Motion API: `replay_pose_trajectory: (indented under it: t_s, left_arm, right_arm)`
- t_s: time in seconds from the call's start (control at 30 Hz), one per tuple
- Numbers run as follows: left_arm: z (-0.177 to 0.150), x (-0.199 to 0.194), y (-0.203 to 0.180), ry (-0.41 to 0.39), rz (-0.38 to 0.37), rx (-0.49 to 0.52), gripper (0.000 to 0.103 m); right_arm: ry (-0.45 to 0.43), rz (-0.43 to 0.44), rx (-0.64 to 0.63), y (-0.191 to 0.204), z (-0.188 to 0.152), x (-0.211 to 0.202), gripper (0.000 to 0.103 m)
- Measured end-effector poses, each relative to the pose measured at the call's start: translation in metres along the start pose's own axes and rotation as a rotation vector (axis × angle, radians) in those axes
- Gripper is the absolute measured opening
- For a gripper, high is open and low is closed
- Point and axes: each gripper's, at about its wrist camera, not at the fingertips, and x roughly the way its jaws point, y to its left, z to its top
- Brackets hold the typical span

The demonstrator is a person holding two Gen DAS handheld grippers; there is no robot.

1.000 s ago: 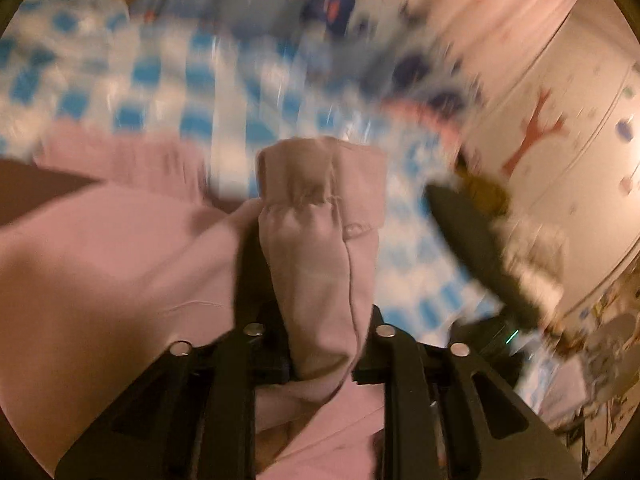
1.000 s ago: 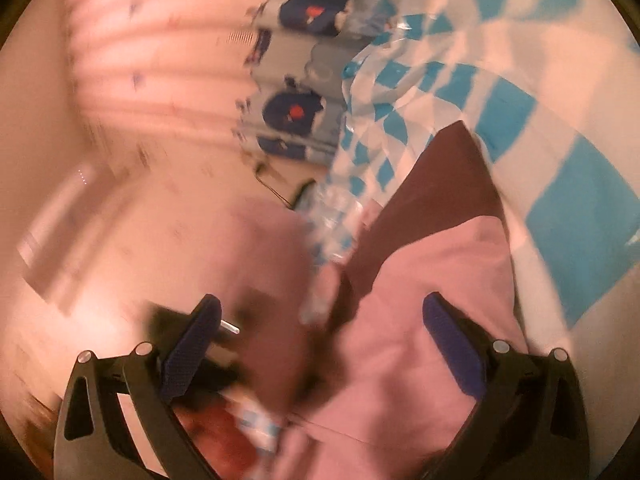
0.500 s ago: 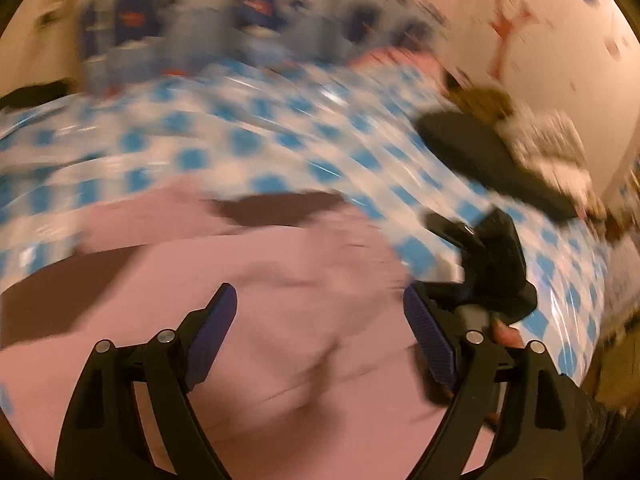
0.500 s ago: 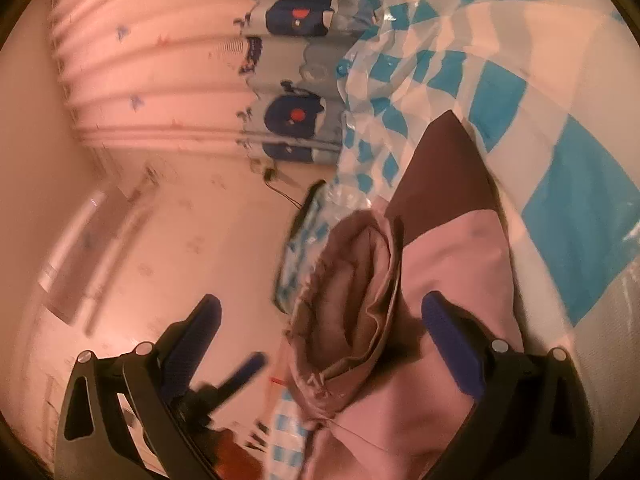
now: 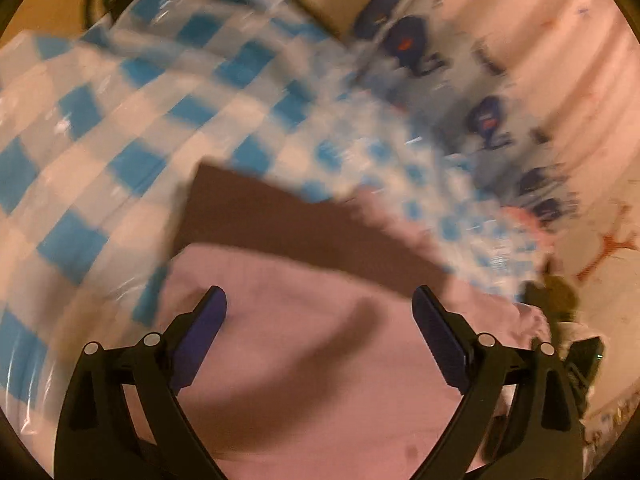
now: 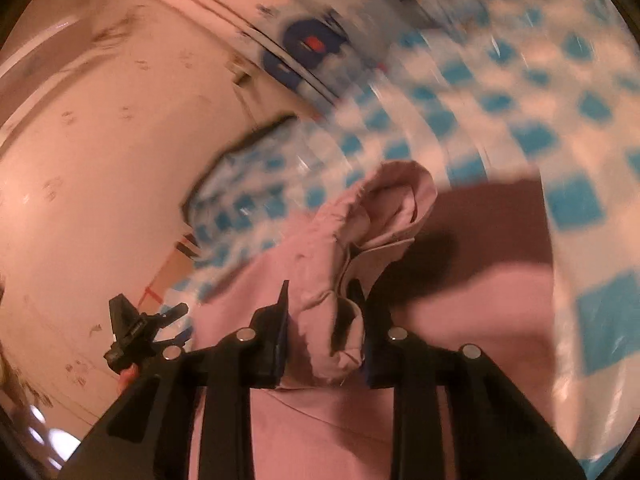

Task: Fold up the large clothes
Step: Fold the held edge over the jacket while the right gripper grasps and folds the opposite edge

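Biggest risk here imo: the right gripper (image 6: 322,312) only has a small bunched-up bit of the pink garment (image 6: 500,320), what looks like a cuff or sleeve end. Its jaws are closing with that wad pinched between them. If the pinch only catches the outer layer, the fabric could slide out once the weight of the rest pulls on it, and the fold would flop open. Both views are also smeary with motion, so a fast swing might drag the whole garment across the slick checkered tablecloth (image 5: 120,120) instead of folding it.

The left gripper (image 5: 318,332) is no help right now. Its jaws are opening, already spread wide, with nothing pinched between them; the pink cloth just lies flat underneath and ahead of the fingers, with a dark brown panel (image 5: 280,220) of it further out.

So the garment is spread on the table, one end lifted in the right fingers, the rest lying loose.
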Motion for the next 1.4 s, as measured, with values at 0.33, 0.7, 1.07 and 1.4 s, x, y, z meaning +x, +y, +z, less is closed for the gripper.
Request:
replay_pose_trajectory:
  t_s: [0.33,0.7,1.07,1.4]
  left_arm:
    - [-0.029,0.064,-0.006,0.191,0.136,0.177,0.091]
    - [0.03,0.014,-0.045,0.007,0.054,0.2,0.092]
    - [0.021,0.098,-0.021,0.204,0.195,0.21,0.091]
    - [-0.016,0.101,-0.021,0.228,0.187,0.397,0.092]
  right_arm:
    - [0.185,-0.161,0.123,-0.074,-0.029,0.016,0.027]
    - [-0.122,-0.321,-0.093,0.001,0.029,-0.041,0.081]
    - [0.296,-0.52,-0.226,-0.032,0.009,0.105,0.081]
    - [0.383,-0.546,-0.41,-0.017,-0.039,0.096,0.093]
